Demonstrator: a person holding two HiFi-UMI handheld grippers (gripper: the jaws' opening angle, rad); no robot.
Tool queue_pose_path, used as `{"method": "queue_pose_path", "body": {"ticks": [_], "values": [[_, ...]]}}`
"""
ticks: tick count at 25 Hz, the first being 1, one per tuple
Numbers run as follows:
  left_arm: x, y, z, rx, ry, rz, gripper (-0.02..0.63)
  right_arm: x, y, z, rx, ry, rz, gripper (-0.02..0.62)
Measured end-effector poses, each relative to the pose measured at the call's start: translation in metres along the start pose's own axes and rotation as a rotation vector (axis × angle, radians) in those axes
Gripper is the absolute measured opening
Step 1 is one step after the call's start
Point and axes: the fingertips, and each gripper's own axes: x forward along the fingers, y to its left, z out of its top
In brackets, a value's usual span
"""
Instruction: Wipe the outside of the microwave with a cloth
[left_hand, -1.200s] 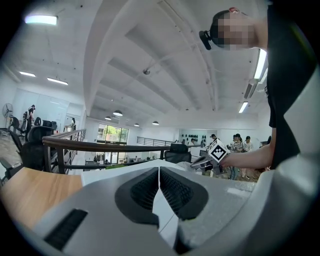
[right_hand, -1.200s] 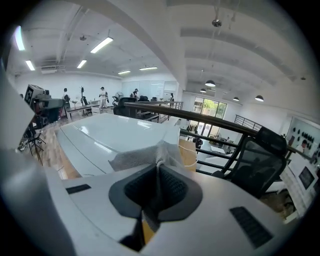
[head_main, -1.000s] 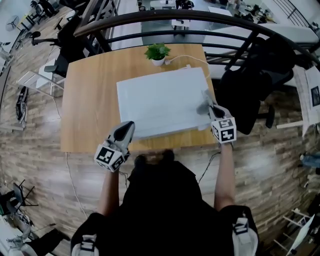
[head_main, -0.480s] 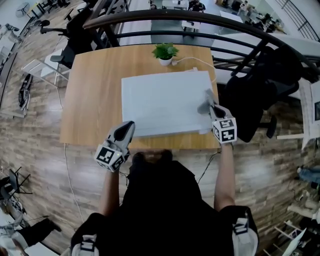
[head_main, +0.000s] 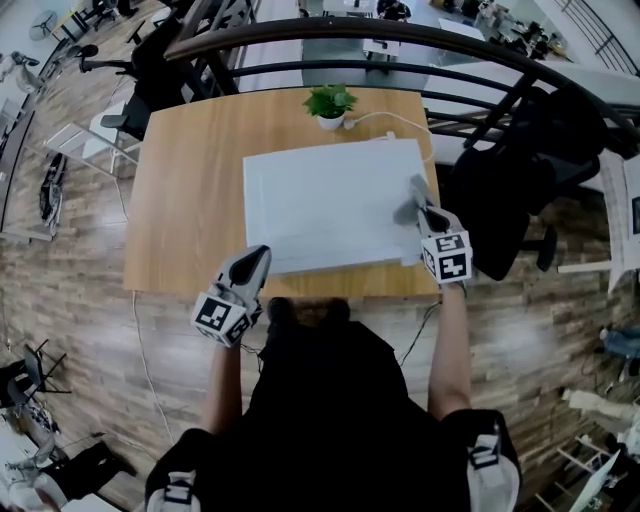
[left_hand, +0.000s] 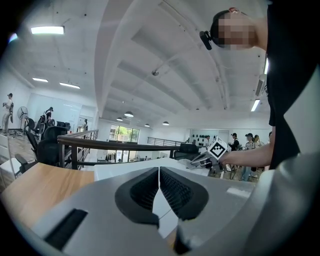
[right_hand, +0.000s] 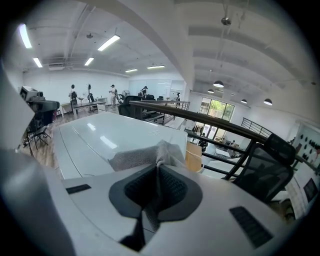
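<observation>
Right tool (head_main: 421, 212) pinches the cloth (right_hand: 134, 157) on the microwave (head_main: 320, 200) top, left tool (head_main: 254, 257) closed empty; pot (head_main: 330, 123) holds a plant (head_main: 330, 100).

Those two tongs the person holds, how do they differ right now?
The left tongs are shut on nothing; the right tongs are shut on a grey woven cloth. The left tongs sit by the front left corner of the white box-shaped microwave; the right tongs hold the cloth on its top, near the right edge. Both carry a marker cube.
</observation>
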Motion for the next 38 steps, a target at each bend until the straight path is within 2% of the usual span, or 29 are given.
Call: {"method": "queue_pose_path", "body": {"ticks": [11, 20, 38], "values": [[-0.006, 0.028, 0.012, 0.002, -0.008, -0.05, 0.009, -0.002, 0.011, 0.003, 0.011, 0.059, -0.069, 0.011], [-0.01, 0.053, 0.023, 0.004, -0.034, -0.104, 0.009, 0.019, 0.067, 0.026, -0.037, 0.066, -0.034, 0.011], [-0.034, 0.106, 0.021, -0.007, -0.04, -0.103, 0.009, 0.047, 0.159, 0.06, -0.084, 0.056, 0.042, 0.011]]}}
